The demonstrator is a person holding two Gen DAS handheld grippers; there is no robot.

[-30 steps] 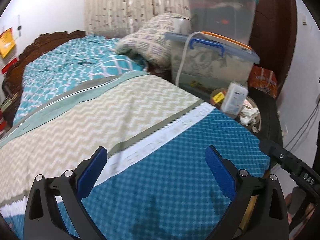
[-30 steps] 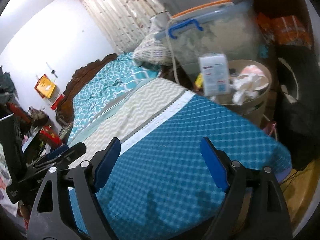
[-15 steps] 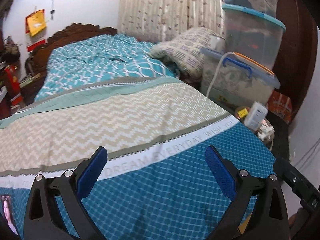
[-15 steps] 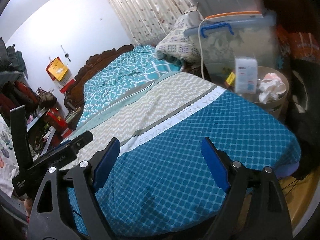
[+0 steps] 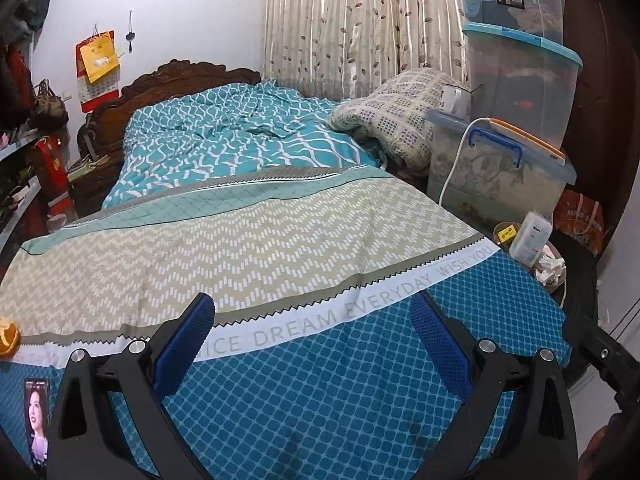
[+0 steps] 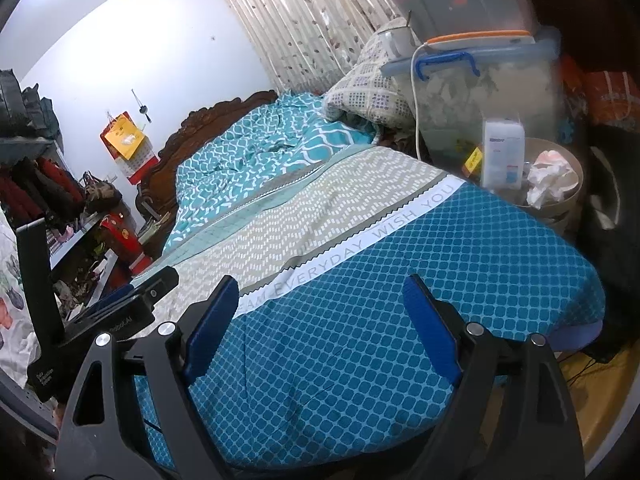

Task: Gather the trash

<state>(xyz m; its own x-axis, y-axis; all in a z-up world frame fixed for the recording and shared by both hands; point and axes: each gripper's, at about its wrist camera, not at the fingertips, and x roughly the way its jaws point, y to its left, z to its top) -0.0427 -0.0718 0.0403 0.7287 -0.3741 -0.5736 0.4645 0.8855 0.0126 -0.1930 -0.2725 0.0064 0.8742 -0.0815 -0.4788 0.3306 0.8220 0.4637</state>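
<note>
A round beige bin stands past the bed's right edge, holding a white carton and crumpled tissue; it also shows in the left wrist view. An orange object lies on the bed at the far left edge. My left gripper is open and empty above the blue part of the bedspread. My right gripper is open and empty above the same spread, with the left gripper's body at its left.
A phone with a lit screen lies on the bed at lower left. Stacked clear storage boxes and a folded blanket stand at the right. Shelves with clutter line the left side. A headboard is at the far end.
Both grippers have pulled back and risen from the bin side of the bed. The left one has turned left, bringing the phone and orange object into view. Jaws stayed open.
</note>
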